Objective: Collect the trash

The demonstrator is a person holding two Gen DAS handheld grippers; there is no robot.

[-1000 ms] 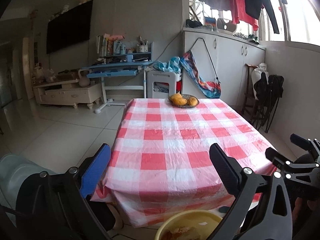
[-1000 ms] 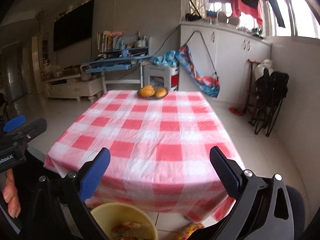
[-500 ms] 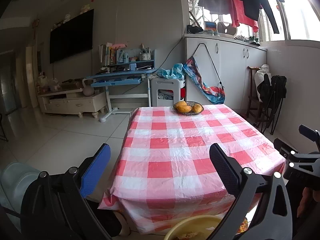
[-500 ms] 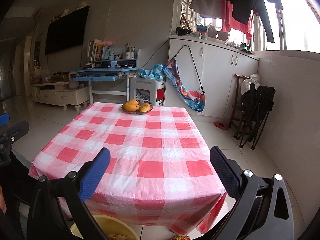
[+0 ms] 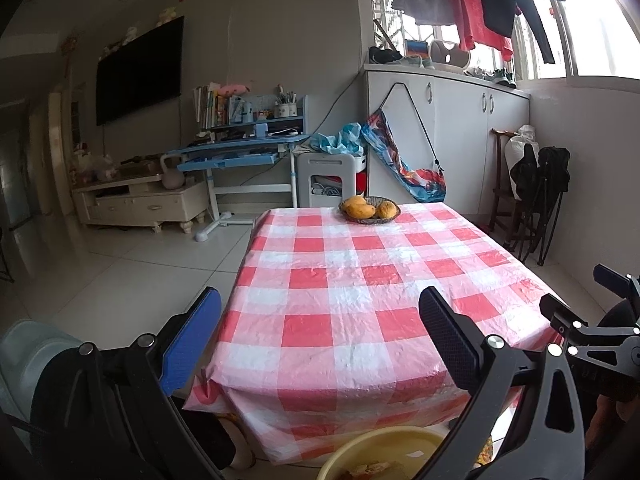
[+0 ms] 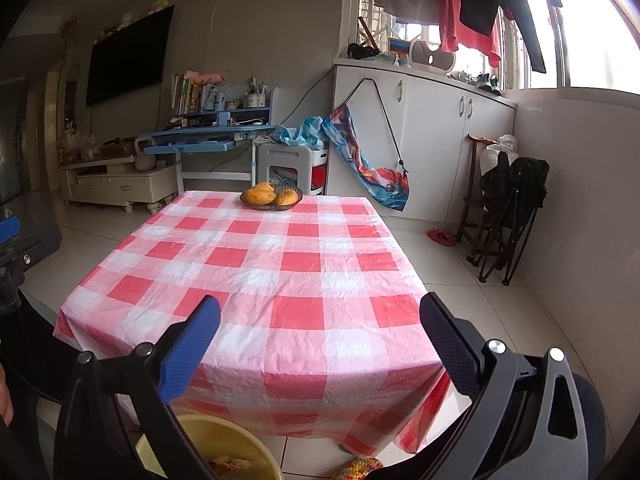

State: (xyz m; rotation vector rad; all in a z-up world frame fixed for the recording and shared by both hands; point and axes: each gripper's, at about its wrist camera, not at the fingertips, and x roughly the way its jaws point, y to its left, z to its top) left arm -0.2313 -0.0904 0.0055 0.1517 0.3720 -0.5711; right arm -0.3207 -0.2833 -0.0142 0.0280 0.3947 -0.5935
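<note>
A yellow bin [image 5: 384,454] holding scraps of trash stands on the floor at the near edge of the table, also seen as the yellow bin [image 6: 216,446] in the right wrist view. The table carries a red and white checked cloth [image 5: 360,288], bare apart from a woven dish of mangoes [image 5: 369,210] at its far end. My left gripper [image 5: 320,340] is open and empty above the table's near edge. My right gripper [image 6: 320,340] hangs open and empty too. Each gripper shows at the side edge of the other's view.
A blue desk [image 5: 240,156] and a white TV cabinet [image 5: 140,204] stand at the back left, white cupboards [image 5: 460,136] along the right wall. Folded black chairs [image 6: 508,216] lean at the right. A colourful object [image 6: 358,468] lies on the floor near the bin.
Both grippers have risen and pulled back a little from the table, so more of the cloth's top and less of the bin shows. Both stay open and empty.
</note>
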